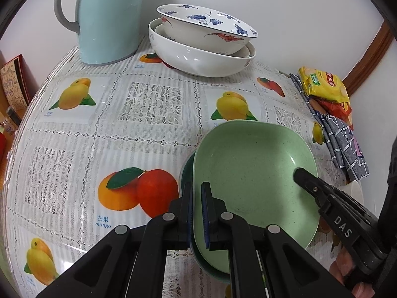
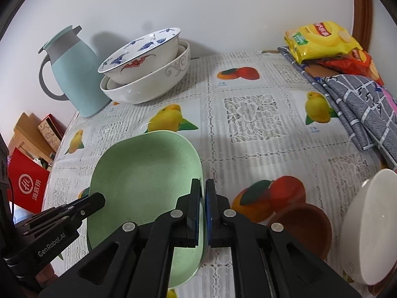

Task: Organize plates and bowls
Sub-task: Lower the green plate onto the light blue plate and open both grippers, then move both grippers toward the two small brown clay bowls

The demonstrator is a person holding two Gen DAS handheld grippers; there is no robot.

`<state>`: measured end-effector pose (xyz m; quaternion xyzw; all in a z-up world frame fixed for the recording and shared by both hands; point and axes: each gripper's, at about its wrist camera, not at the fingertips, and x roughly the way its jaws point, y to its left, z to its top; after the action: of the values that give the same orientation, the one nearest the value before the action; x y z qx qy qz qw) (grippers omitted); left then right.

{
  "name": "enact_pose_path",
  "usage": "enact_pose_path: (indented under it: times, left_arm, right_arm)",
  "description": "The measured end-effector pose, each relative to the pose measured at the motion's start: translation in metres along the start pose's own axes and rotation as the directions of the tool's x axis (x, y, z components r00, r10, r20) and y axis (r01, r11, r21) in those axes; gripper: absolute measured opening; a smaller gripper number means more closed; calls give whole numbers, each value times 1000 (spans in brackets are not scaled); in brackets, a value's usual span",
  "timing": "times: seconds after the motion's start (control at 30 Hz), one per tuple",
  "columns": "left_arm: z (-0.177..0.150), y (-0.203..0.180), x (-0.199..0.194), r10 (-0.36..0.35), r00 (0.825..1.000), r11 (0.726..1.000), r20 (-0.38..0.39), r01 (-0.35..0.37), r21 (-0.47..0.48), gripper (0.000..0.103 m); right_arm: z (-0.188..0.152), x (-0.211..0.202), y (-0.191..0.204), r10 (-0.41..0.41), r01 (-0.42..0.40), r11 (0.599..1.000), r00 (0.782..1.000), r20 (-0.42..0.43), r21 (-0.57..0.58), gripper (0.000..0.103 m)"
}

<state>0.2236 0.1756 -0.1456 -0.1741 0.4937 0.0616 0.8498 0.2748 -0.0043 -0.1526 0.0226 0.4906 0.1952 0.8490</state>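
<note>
Both the left gripper [image 1: 197, 213] and the right gripper [image 2: 202, 213] are clamped on the rim of the light green plate [image 1: 250, 173], while two bowls [image 1: 202, 42] are already stacked and the white bowl [image 2: 367, 226] and brown bowl [image 2: 305, 226] wait unsorted.

Open tablecloth [image 2: 260, 149] mid-table; stacked bowls [image 1: 201, 42], jug [image 1: 106, 17] block far edge.

L claw [image 1: 197, 213] clamped on green plate [image 1: 253, 173] rim, R claw [image 1: 301, 173] opposite
</note>
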Motion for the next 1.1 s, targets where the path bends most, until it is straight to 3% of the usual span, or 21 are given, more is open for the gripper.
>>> enact_pose_path:
  times: [0.17,0.3,0.43,0.53,0.83,1.1]
  left_arm:
    - [0,2,-1,-16,1000,1000,-8,16,8,10]
    - [-3,-4,-5,-20,1000,999,-11,21,46,20]
    - [-7,-10,-13,-18,1000,998,-5,19,64,32]
    - [-10,-15,-23,17,1000,996,18,-19,90,51]
    - [-21,-25,-50,9,998,995,58,-15,98,52]
    - [-37,-59,-73,-26,995,990,98,12,137,52]
  right_arm:
    - [0,3,3,-9,9,999,1000,-3,-40,13]
    - [-1,-5,3,-21,22,998,1000,22,-58,33]
    - [-4,-15,3,-24,26,997,999,40,-66,34]
    - [-7,-25,1,-29,33,997,998,53,-65,40]
    - [-26,-63,-8,-49,56,996,994,100,-67,46]
    - [-50,-117,-38,-170,182,982,966,196,-46,53]
